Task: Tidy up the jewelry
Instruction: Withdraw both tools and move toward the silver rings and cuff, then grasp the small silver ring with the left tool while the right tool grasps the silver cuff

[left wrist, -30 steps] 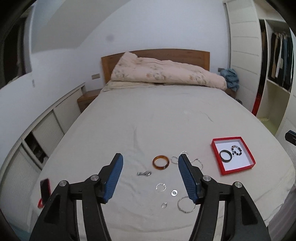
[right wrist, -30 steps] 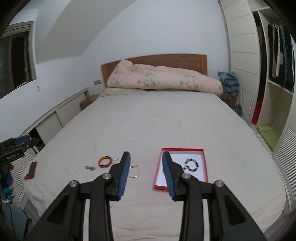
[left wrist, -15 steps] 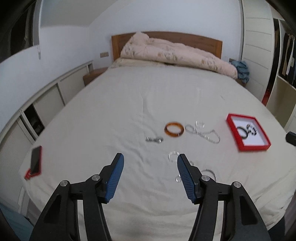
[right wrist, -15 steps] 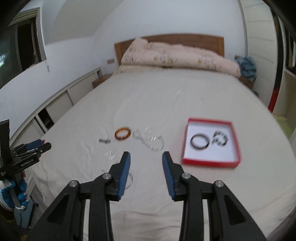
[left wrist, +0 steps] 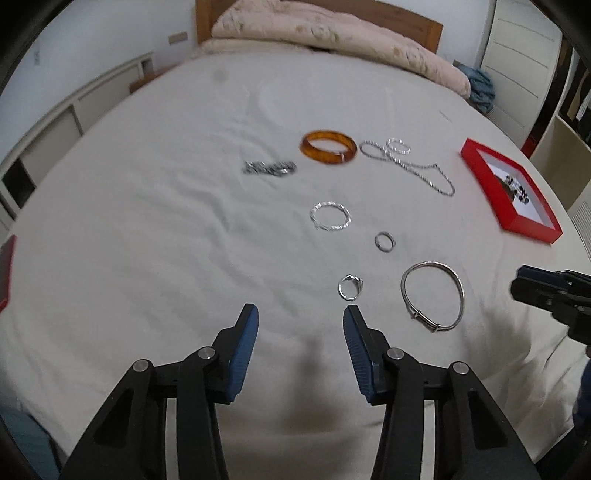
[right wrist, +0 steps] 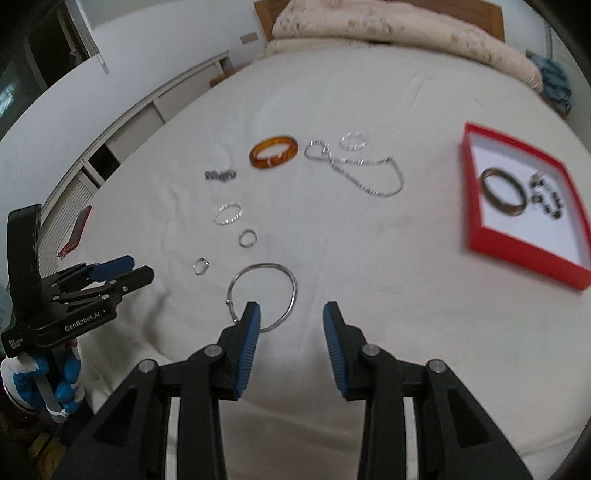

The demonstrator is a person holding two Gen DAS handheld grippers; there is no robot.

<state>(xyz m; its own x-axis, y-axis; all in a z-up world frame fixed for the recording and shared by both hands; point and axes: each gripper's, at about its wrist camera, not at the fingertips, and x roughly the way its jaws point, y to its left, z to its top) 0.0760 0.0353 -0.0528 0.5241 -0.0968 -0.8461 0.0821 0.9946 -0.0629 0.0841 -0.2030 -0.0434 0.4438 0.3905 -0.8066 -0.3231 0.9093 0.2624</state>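
Several pieces of jewelry lie on the white bed sheet [left wrist: 147, 229]: an amber bangle [left wrist: 328, 146], a silver chain [left wrist: 410, 168], a twisted silver bracelet [left wrist: 330, 216], small rings [left wrist: 385, 242] [left wrist: 350, 287] and a large silver bangle [left wrist: 432, 299]. A red box [right wrist: 524, 206] holds a dark bangle [right wrist: 503, 195] and a beaded bracelet [right wrist: 546, 197]. My left gripper [left wrist: 300, 321] is open and empty, just short of the near ring. My right gripper [right wrist: 291, 317] is open and empty, its left finger over the large silver bangle [right wrist: 263, 295].
A rolled beige duvet [left wrist: 332, 29] lies at the wooden headboard. A red-cased phone [right wrist: 75, 230] rests at the bed's left edge. Low white cupboards [left wrist: 55, 122] line the left wall. A wardrobe [left wrist: 569, 110] stands on the right.
Both grippers have come down and forward, much closer to the jewelry. The right gripper now sits over the large silver bangle. Both stay open.
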